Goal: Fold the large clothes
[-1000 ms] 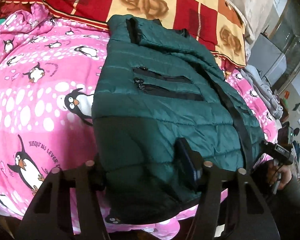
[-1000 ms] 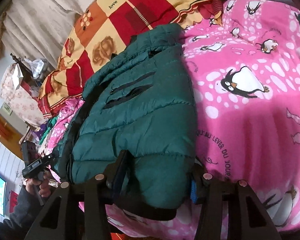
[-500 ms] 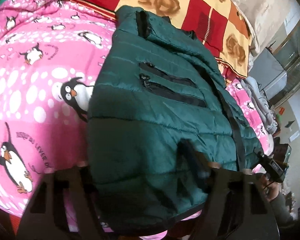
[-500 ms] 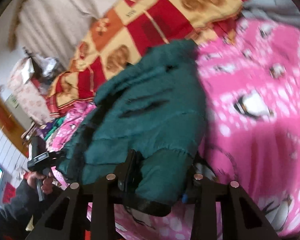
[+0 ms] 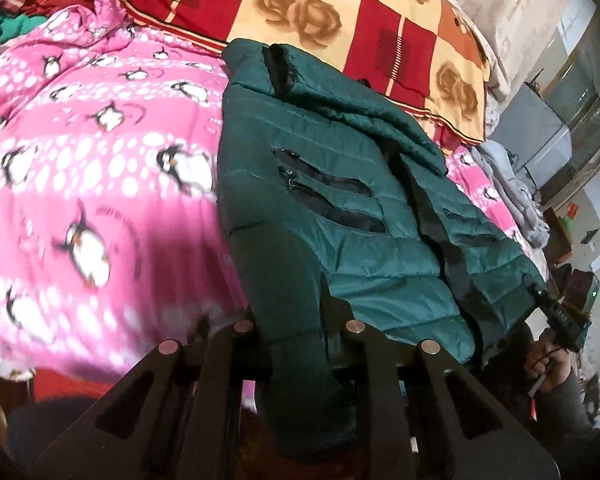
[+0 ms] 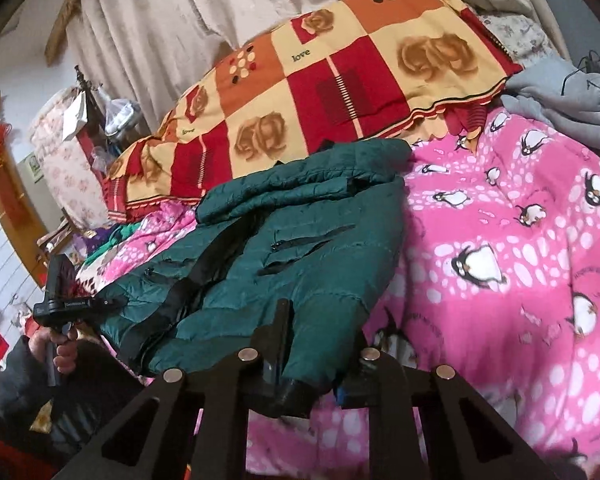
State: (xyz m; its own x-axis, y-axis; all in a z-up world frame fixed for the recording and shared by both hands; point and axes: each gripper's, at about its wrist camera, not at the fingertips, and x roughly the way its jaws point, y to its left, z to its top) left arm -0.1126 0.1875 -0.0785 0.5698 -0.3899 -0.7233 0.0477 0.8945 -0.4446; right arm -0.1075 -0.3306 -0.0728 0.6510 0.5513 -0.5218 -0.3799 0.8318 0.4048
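Gripping jacket hem: left gripper and right gripper both angled down, jaws just closed, clamped on fabric. Jacket lies on pink penguin blanket.

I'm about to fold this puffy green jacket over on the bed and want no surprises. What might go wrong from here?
1. The dark green quilted jacket looks slick; each hand-held gripper, left and right, has just closed on only a narrow bunch of hem, so it may slip out.
2. The open front could flop apart mid-fold.
3. The pink penguin blanket is rumpled, so the fold may land uneven.
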